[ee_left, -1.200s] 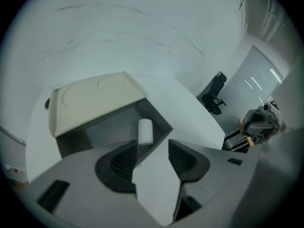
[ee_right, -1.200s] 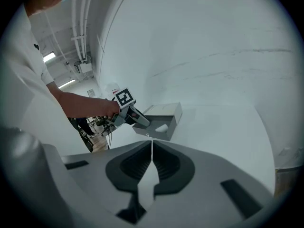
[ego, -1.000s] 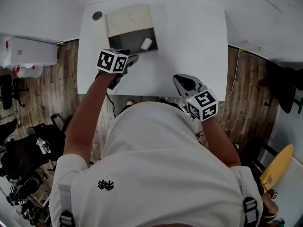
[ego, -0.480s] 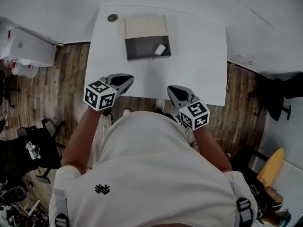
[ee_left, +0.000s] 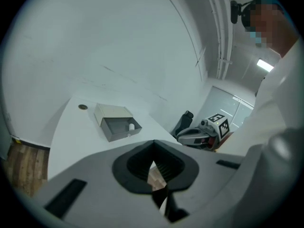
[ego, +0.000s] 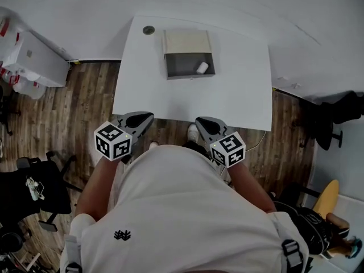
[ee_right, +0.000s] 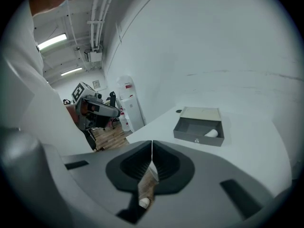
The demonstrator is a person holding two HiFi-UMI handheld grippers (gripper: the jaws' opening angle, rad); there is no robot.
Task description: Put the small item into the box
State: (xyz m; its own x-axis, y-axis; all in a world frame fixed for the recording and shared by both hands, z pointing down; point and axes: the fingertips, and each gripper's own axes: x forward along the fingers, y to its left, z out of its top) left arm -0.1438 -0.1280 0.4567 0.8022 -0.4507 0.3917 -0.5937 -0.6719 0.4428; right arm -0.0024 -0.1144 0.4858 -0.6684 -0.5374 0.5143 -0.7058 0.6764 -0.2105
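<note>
Grey rectangular box point(ego: 183, 71), cream lid point(ego: 186, 41), smooth white table point(ego: 239, 92), white cylinder point(ego: 202, 67) inside, left gripper point(ego: 142, 118) and right gripper point(ego: 203, 121) jaws together, empty.

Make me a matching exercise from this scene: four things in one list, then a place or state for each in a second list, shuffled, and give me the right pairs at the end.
Things:
1. small white item
2. box
3. round grommet
4. left gripper

Places or states:
A. shut, holding nothing
B. in the far left corner of the table
C. lying inside the box, at its right end in the head view
D. open, on the far half of the table

Pairs: 1-C, 2-D, 3-B, 4-A
</note>
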